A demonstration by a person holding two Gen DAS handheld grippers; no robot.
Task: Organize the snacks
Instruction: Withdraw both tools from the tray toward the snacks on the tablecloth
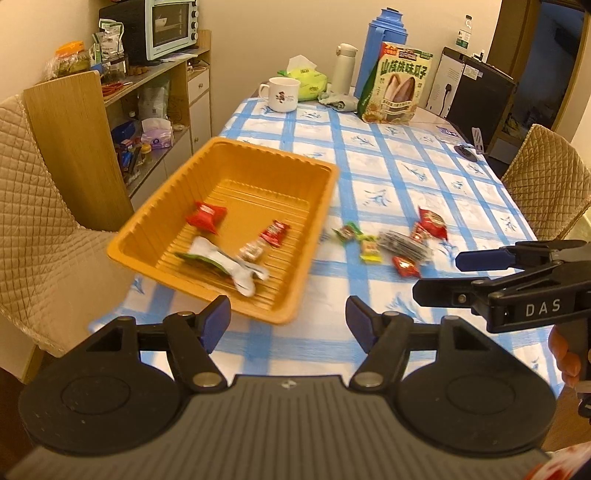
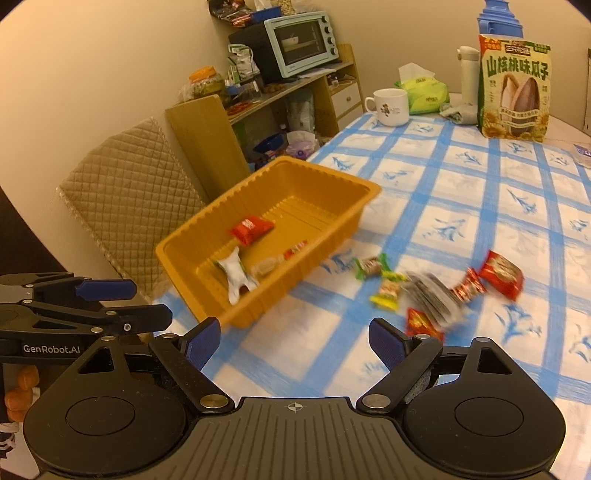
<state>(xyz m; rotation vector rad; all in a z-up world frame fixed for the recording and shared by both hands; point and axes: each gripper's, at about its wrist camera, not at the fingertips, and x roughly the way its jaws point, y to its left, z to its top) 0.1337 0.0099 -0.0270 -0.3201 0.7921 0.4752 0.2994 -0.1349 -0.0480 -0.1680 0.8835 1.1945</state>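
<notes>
An orange plastic tray (image 1: 295, 162) (image 2: 343, 177) sits on the left of the blue-checked table. It holds a red packet (image 1: 205, 217) (image 2: 251, 229), a white and green wrapper (image 1: 229, 264) (image 2: 236, 275), and small candies (image 1: 274, 232). Several loose snacks lie to its right: green and yellow candies (image 1: 360, 242) (image 2: 384, 282), a silvery packet (image 1: 404, 243) (image 2: 434, 295), and red packets (image 1: 432, 222) (image 2: 500, 273). My left gripper (image 1: 288, 321) is open and empty, in front of the tray's near corner. My right gripper (image 2: 295, 341) is open and empty, near the table's front edge.
A white mug (image 1: 279, 94), green tissue pack (image 1: 308, 79), blue thermos (image 1: 384, 48) and large sunflower-seed bag (image 1: 397, 85) stand at the table's far end. Quilted chairs (image 1: 40, 206) (image 1: 550, 181) flank the table. A shelf with a toaster oven (image 1: 162, 29) stands at the left.
</notes>
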